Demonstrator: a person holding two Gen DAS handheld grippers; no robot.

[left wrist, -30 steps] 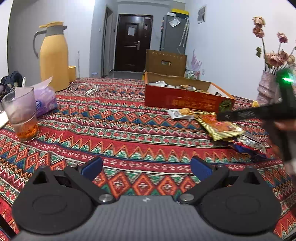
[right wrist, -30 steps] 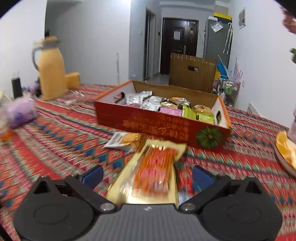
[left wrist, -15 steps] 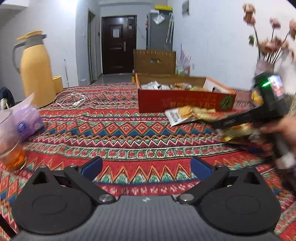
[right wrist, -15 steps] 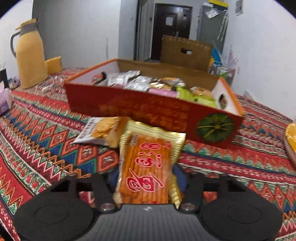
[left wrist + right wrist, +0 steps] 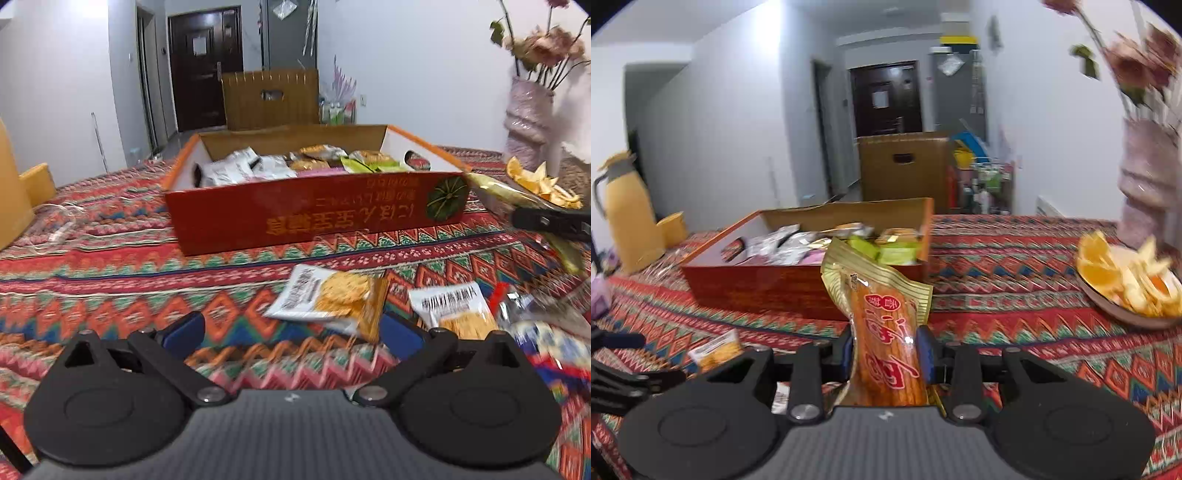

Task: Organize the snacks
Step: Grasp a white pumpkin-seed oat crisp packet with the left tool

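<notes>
Partly done, by the look of it. Red box [image 5: 314, 218] on the tabletop [image 5: 110, 266] already full of packets. Right gripper [image 5: 884, 356] clenched on a gold-and-orange snack packet [image 5: 882, 332], lifted short of the box. Left gripper [image 5: 291, 328] spread wide and empty, just above a cracker packet [image 5: 332, 299]. Beside it another packet [image 5: 458, 310] loose on the cloth, awaiting boxing.
</notes>
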